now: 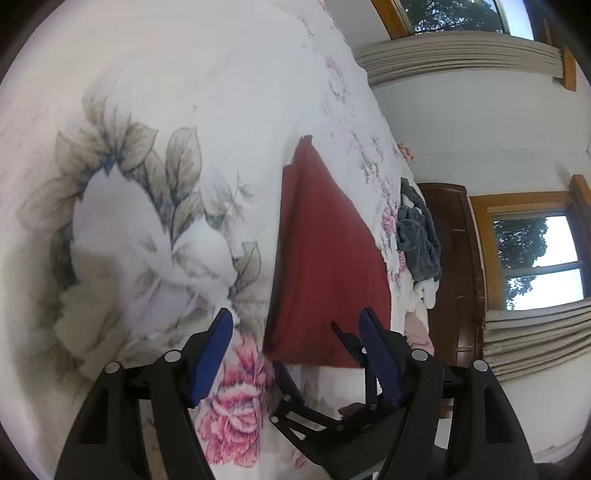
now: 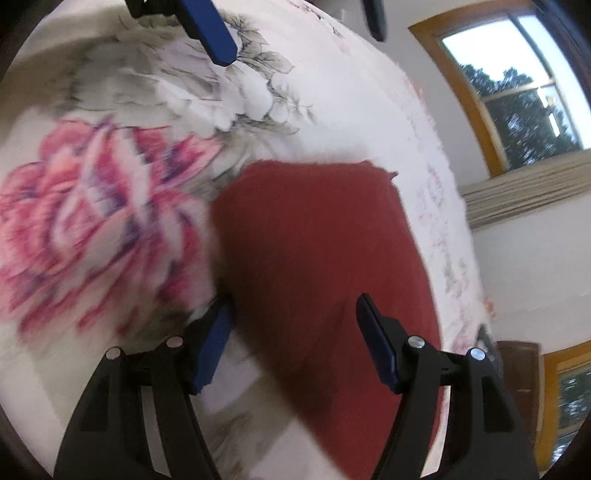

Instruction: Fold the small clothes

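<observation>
A dark red cloth (image 1: 325,258) lies folded flat on the flower-printed bed sheet (image 1: 155,122). In the left wrist view my left gripper (image 1: 298,334) is open, its blue pads straddling the cloth's near edge from just above, holding nothing. Below it, the black fingers (image 1: 347,338) of the right gripper show by the cloth's near corner. In the right wrist view the red cloth (image 2: 317,251) fills the middle, and my right gripper (image 2: 295,325) is open low over it, its left pad at the cloth's edge. The left gripper (image 2: 295,26) shows open at the top.
A heap of grey clothes (image 1: 419,232) with white pieces (image 1: 424,291) lies at the bed's far edge. Behind it stands a dark wooden cabinet (image 1: 456,266). Windows (image 1: 539,258) with bunched curtains (image 1: 539,336) line the wall.
</observation>
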